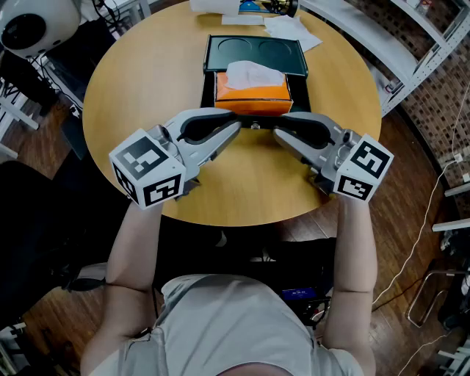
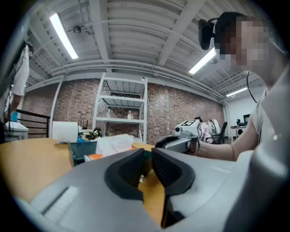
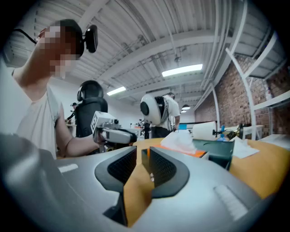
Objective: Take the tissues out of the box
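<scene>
An orange tissue box (image 1: pixel 253 96) stands at the far middle of the round wooden table (image 1: pixel 139 81), with a white tissue (image 1: pixel 253 73) sticking up from its top. Both grippers hover just in front of the box, tips pointing at each other. My left gripper (image 1: pixel 236 126) has its jaws almost together with nothing between them (image 2: pixel 148 154). My right gripper (image 1: pixel 277 132) shows a narrow gap with only table seen through it (image 3: pixel 142 155). The box and tissue (image 2: pixel 113 144) lie beyond the left jaws, and the tissue (image 3: pixel 179 140) beyond the right ones.
A dark green tray (image 1: pixel 253 53) sits right behind the box. Loose white paper (image 1: pixel 294 31) lies at the table's far edge, near a paper roll (image 3: pixel 204 130). A metal shelf rack (image 1: pixel 411 44) stands to the right and a white round-headed machine (image 1: pixel 37 22) to the left.
</scene>
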A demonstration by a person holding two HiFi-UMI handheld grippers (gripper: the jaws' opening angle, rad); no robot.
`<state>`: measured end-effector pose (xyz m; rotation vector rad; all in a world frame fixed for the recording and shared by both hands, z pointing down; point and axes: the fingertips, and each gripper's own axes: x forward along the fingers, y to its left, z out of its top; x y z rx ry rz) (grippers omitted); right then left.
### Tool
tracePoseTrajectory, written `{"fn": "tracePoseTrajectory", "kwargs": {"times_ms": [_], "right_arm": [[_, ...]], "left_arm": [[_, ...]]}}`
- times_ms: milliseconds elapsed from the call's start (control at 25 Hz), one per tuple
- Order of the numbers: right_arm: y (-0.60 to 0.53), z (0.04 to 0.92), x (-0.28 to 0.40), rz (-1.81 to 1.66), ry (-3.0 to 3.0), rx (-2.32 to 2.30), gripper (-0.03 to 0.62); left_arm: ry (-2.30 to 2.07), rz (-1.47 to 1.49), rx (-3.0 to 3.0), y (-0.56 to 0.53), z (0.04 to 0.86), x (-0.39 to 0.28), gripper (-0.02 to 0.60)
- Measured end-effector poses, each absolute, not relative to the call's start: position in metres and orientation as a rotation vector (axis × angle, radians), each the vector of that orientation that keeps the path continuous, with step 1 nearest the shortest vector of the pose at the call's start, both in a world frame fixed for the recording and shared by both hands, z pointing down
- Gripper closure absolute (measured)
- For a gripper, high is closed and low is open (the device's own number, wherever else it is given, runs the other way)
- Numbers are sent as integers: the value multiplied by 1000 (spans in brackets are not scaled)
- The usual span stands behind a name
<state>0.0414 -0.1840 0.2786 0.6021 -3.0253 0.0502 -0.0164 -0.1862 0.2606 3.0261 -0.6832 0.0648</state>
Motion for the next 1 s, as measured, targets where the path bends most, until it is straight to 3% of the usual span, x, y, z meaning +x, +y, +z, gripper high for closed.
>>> {"fn": "tracePoseTrajectory", "kwargs": {"times_ms": [120,240,280,880,1000], "right_arm": [[-211,262,58,-14,-2898,765,377],[-236,271,69,-24,-2718,842,309],[-243,275,72,-6,-2684,853,309],[-268,311,71,91,-2530,767,322],[-271,318,66,94,-2507,756,341]], "left_arm": [[-864,246,3070,-210,235,-35,437],[-967,680,3044,-234,252,-46,305],[-963,792,3006,-241,262,-47,291],[-741,1041,2807,-262,308,-34,292],[-773,1010,2776,-269,315,-34,350]]}}
